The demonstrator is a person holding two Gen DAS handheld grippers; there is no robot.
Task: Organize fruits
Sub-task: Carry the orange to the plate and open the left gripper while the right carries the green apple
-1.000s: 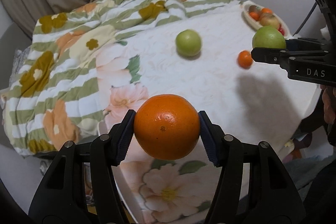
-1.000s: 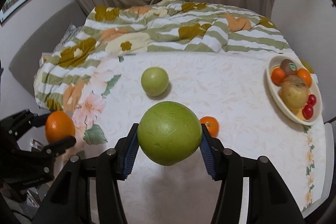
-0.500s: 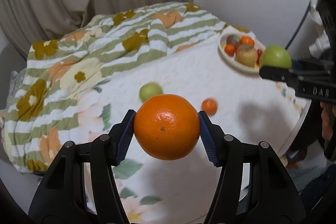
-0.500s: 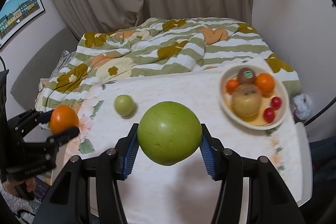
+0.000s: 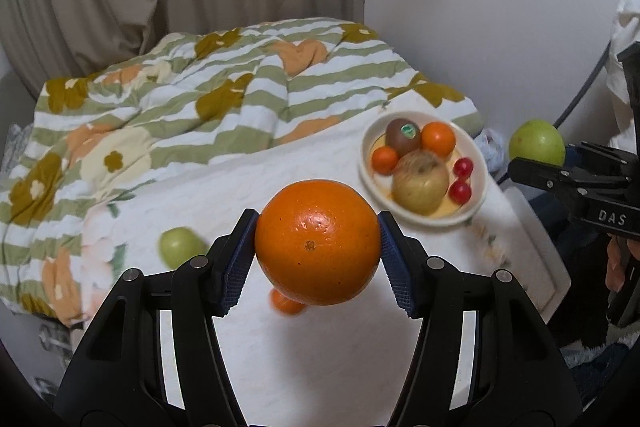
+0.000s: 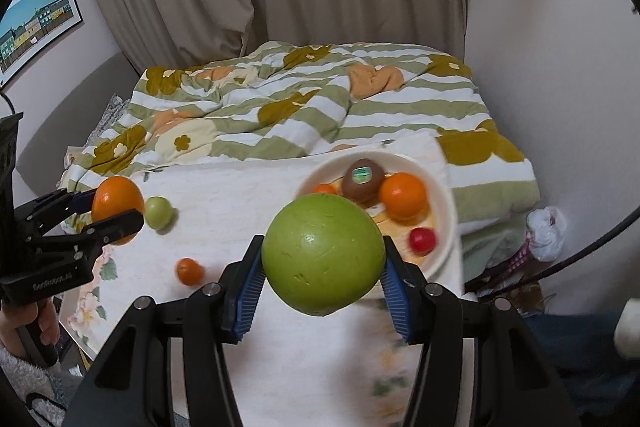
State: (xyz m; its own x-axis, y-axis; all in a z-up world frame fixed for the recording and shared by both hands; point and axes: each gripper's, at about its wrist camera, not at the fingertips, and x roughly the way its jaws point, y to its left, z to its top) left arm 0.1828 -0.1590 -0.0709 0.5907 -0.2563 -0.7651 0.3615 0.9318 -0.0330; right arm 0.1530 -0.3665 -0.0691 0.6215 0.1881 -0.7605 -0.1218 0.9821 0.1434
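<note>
With the left gripper (image 5: 318, 247) clamping a glossy round orange (image 5: 318, 243) and the right gripper (image 6: 322, 261) a big green apple (image 6: 323, 254), both aloft near the cream oval fruit bowl (image 5: 478, 163), we lower each gently into free gaps

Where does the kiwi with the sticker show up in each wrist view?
Left wrist: the kiwi lies at the far side of the white bowl, upper right of centre, beside an orange.
Right wrist: the kiwi sits at the bowl's far side, right of centre, just above the held green fruit.
Shared landmark: the striped floral blanket behind the bowl.
</note>
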